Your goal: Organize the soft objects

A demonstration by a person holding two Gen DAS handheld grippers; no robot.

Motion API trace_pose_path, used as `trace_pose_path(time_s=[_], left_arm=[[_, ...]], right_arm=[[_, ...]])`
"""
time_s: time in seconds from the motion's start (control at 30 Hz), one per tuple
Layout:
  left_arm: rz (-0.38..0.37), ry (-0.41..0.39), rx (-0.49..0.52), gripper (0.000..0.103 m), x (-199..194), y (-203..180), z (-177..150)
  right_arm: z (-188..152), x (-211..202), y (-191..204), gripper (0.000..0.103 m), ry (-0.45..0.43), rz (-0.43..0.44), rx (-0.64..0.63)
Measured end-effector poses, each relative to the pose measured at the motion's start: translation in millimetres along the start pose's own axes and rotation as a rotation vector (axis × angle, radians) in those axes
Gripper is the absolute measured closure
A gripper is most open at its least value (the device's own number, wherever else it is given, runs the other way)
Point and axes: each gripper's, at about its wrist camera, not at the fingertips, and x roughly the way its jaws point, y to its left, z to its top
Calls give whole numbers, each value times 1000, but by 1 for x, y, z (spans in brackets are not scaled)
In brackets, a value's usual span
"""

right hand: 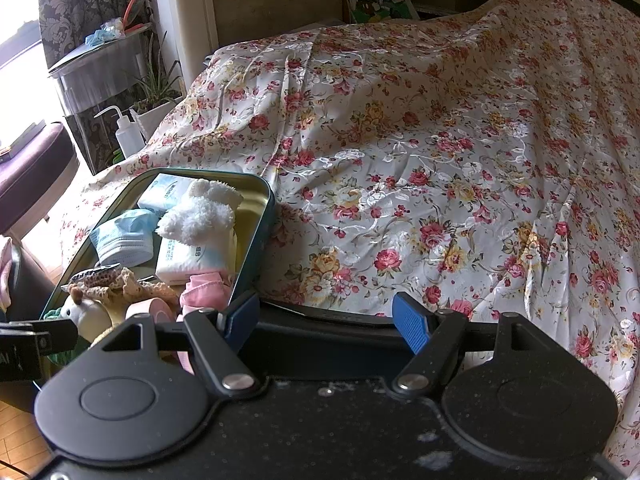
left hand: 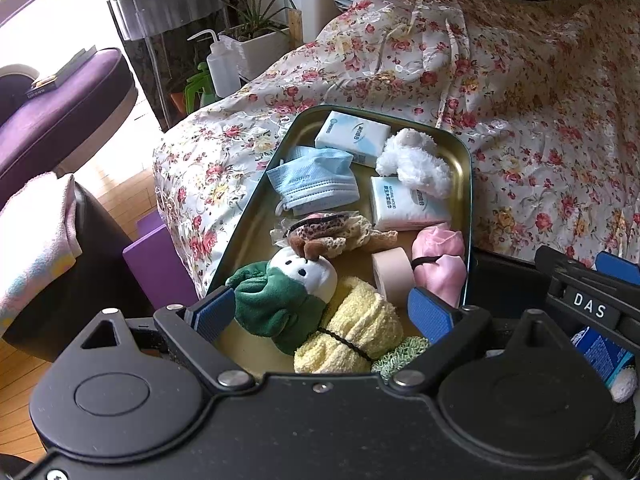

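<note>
A metal tin tray (left hand: 466, 160) lies on the floral bed cover and holds soft things: blue face masks (left hand: 312, 180), two tissue packs (left hand: 352, 136), a white fluffy plush (left hand: 416, 160), a leopard-print plush (left hand: 324, 234), pink cloth (left hand: 440, 264), a tape roll (left hand: 392, 276), a green and white plush (left hand: 288, 292) and a yellow towel roll (left hand: 352, 328). My left gripper (left hand: 320, 314) is open, its fingers either side of the green plush and yellow roll. My right gripper (right hand: 326, 320) is open and empty, just right of the tray (right hand: 264, 208).
The floral bed cover (right hand: 440, 160) spreads right and back. A purple block (left hand: 156, 256) and a dark chair with a pink towel (left hand: 36, 240) stand left of the bed. A squeeze bottle (left hand: 218, 64), a planter (left hand: 260, 46) and a purple couch (left hand: 60, 108) are behind.
</note>
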Motion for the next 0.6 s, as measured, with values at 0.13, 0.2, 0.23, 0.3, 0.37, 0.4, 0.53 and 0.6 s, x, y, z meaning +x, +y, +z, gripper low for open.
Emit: trace_pose_path(time_s=[0.13,0.2,0.23,0.3,0.37,0.4,0.53,0.6], left_arm=[[0,1,-1,12,0,0,1],[-1,3,-1,12,0,0,0],[-2,5,-1,12,1,0,-1],[-6,12,-1,12,1,-1,-1],[-6,14,-1,12,1,-1,-1],[-5,12,-1,12,1,-1,-1],[-5,12,-3,12,1,0,-1],[-3,11,0,12,1,-1,-1]], right_arm=[[0,0,0,30,1,0,0],[0,0,0,30,1,0,0],[0,0,0,30,1,0,0],[0,0,0,30,1,0,1],[0,0,1,30,3,-1,-2],[-1,1,1,30,4,-1,-3],[-4,1,2,30,9,0,-11],[-4,1,2,30,8,2,-13]])
